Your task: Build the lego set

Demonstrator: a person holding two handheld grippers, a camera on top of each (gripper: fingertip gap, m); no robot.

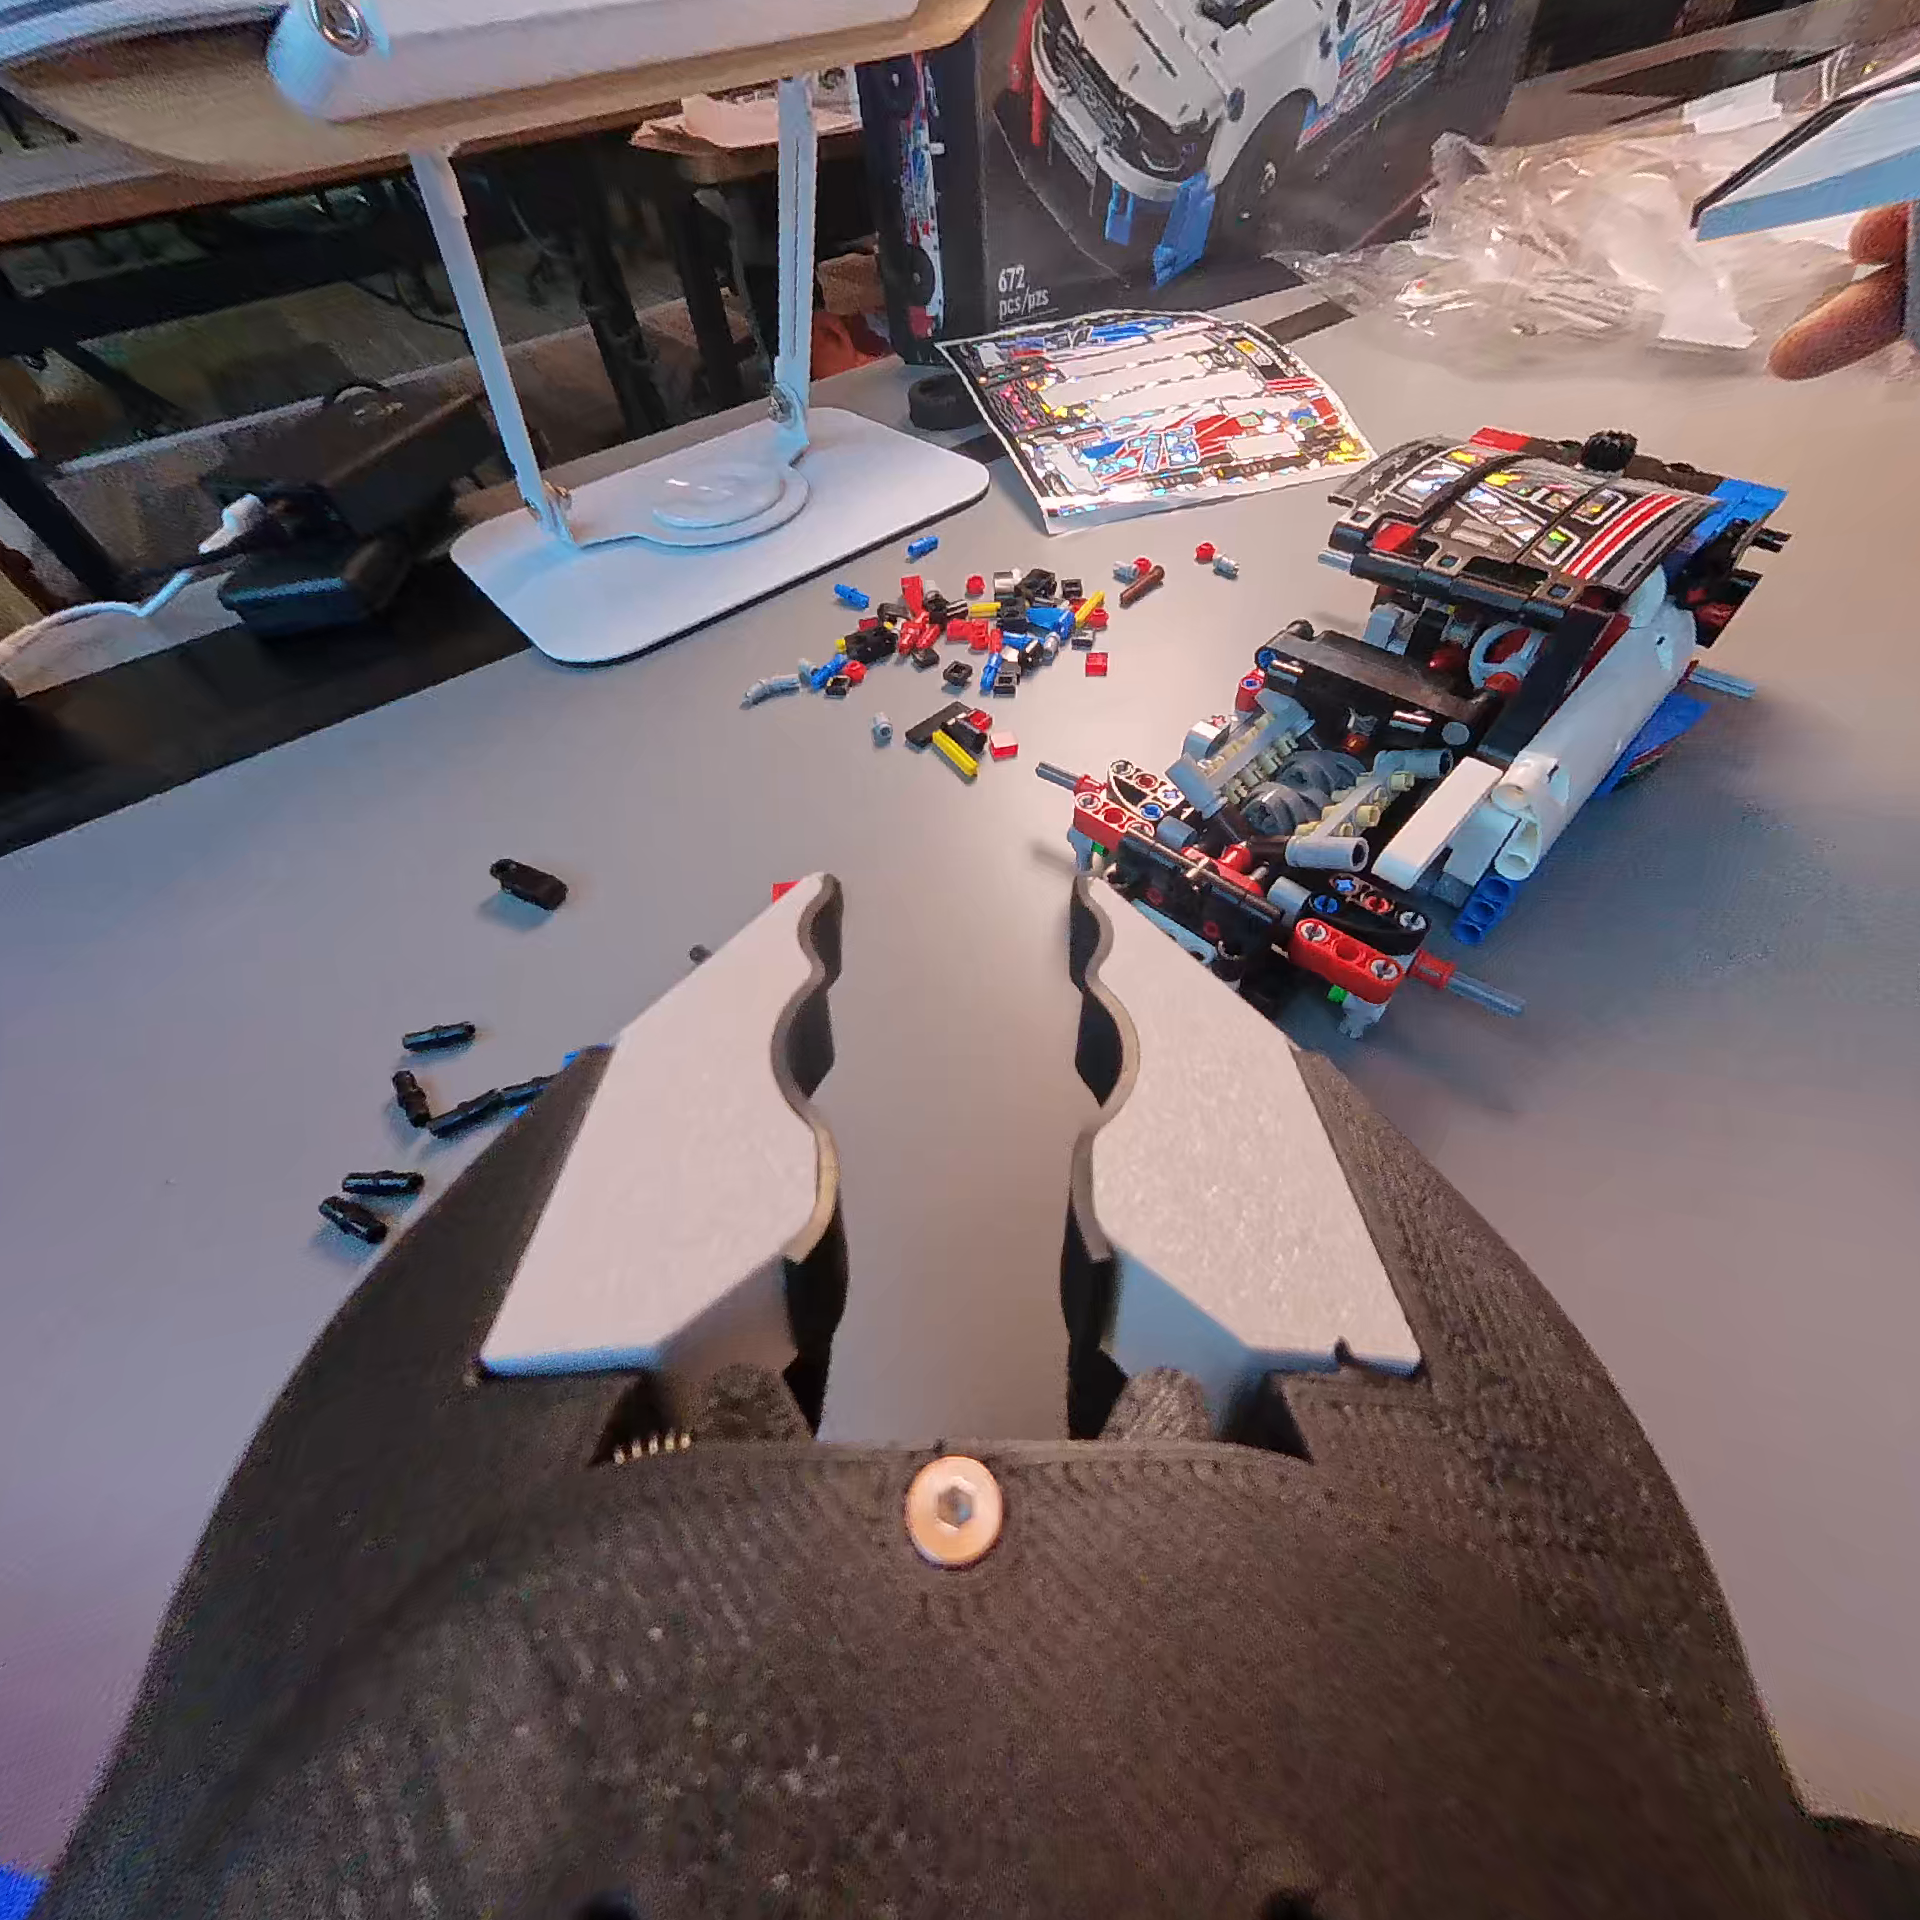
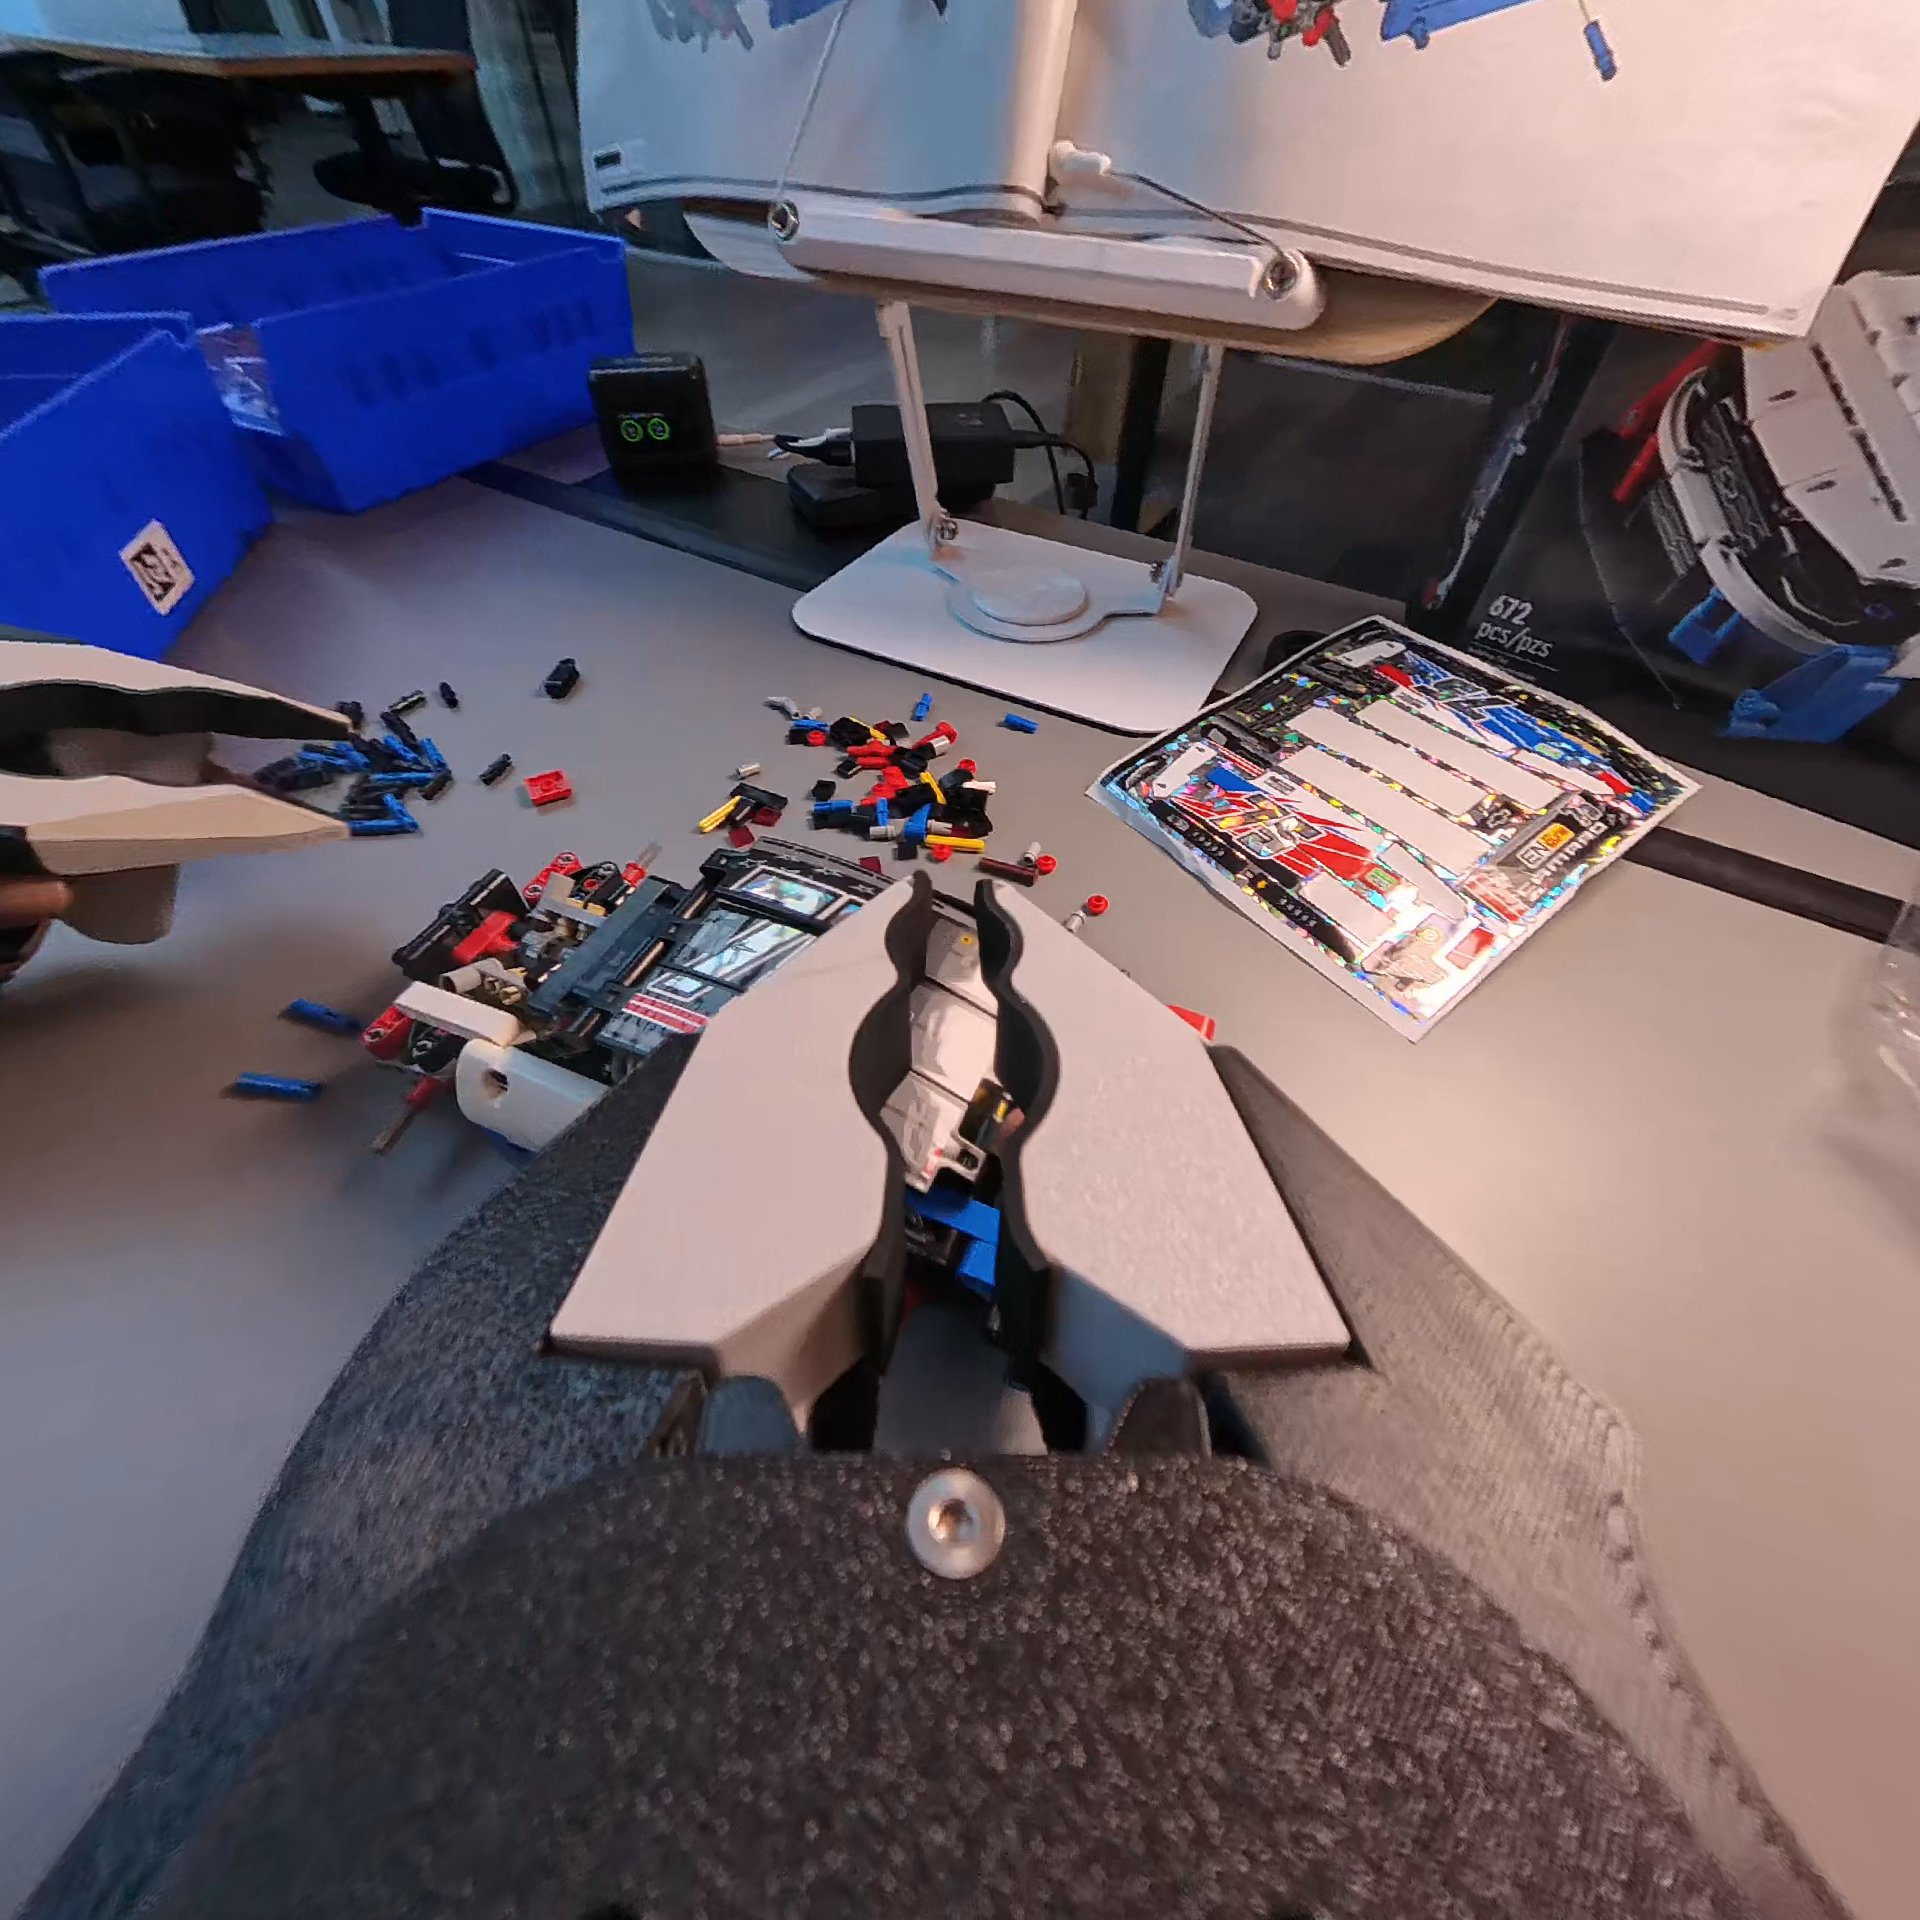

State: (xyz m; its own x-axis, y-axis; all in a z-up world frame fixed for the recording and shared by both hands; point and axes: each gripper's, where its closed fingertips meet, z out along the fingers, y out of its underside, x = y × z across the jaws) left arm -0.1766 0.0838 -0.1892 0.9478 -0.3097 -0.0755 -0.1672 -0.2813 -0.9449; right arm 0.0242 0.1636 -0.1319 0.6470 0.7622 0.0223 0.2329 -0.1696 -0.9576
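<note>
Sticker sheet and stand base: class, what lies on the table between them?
Nothing: bare grey table separates the sticker sheet from the stand base, clearest in the right wrist view.

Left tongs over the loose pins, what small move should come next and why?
Probably lower the left tongs and close on one blue pin: they are open with nothing between them, their tips at the pin pile, while the right tongs hover nearly closed over the car.
</note>
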